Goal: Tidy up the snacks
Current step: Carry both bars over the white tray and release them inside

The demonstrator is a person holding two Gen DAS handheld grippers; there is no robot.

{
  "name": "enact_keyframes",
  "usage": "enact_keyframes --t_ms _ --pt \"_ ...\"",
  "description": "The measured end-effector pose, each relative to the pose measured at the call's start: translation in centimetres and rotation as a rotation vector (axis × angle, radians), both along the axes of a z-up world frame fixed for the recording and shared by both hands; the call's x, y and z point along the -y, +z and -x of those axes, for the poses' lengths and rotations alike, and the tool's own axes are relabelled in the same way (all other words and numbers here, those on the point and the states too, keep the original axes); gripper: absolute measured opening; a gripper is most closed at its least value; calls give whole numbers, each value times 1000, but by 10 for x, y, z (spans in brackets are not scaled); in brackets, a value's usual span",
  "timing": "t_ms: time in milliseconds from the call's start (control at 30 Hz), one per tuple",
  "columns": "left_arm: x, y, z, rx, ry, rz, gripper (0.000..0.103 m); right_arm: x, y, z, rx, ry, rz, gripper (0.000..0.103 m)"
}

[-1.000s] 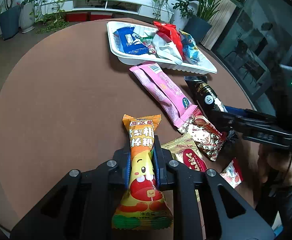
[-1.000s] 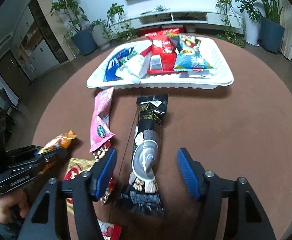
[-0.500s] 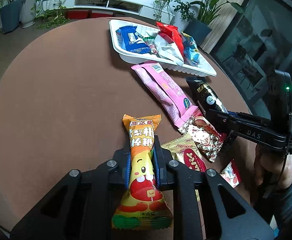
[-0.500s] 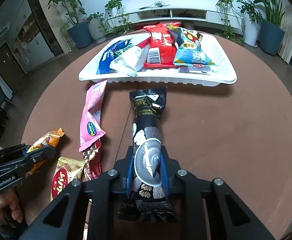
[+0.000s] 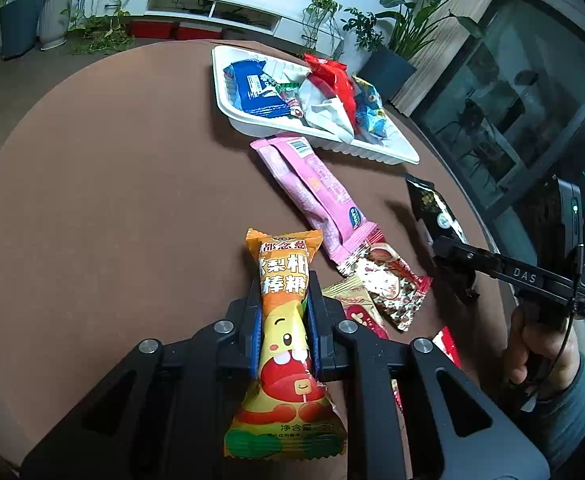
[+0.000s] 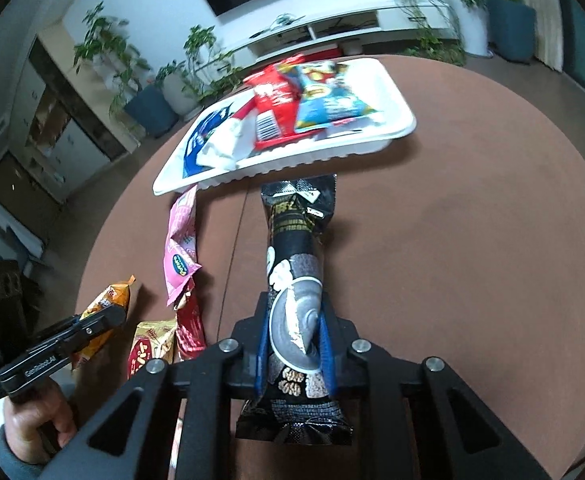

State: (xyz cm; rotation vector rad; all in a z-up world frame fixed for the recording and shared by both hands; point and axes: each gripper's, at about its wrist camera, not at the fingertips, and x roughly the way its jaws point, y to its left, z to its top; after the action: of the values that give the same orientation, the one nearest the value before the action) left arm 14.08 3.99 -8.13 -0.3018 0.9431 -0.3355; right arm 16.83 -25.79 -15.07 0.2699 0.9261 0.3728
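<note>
While both packets hang clamped and the white tray (image 6: 402, 128) lies ahead of each tool, noted in order from left to right.

Left gripper (image 5: 283, 320): closed on the orange candy packet (image 5: 282, 332), pads pinching its middle, long axis in line with the fingers, printed top end pointing away across the brown table (image 5: 112, 200). Tray up and to the right in this view, well apart, beyond the pink packet (image 5: 312, 184) lying loose on the table.

Between the tools: gold packet (image 5: 358, 300) and red patterned packet (image 5: 388, 280), both loose, not in the tray.

Right gripper (image 6: 295, 340): closed on the black snack packet (image 6: 298, 240), grip near its lower third, long axis running straight forward, far end just short of the tray's near rim.

Judged: right hand the nearer; its carry a short push forward along the packet's own axis. Open space visible at the tray's right end. Left carry longer and diagonal, over the pink packet.
</note>
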Motion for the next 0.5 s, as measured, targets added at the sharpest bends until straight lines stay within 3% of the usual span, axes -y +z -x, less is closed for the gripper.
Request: enact_keyframes --t_ms 300,500 --pt "-6 18 -4 29 10 33 16 41 23 2 42 -81 -51 23" --pt "-10 65 -29 111 2 19 16 56 60 -16 114 -102 -34 23"
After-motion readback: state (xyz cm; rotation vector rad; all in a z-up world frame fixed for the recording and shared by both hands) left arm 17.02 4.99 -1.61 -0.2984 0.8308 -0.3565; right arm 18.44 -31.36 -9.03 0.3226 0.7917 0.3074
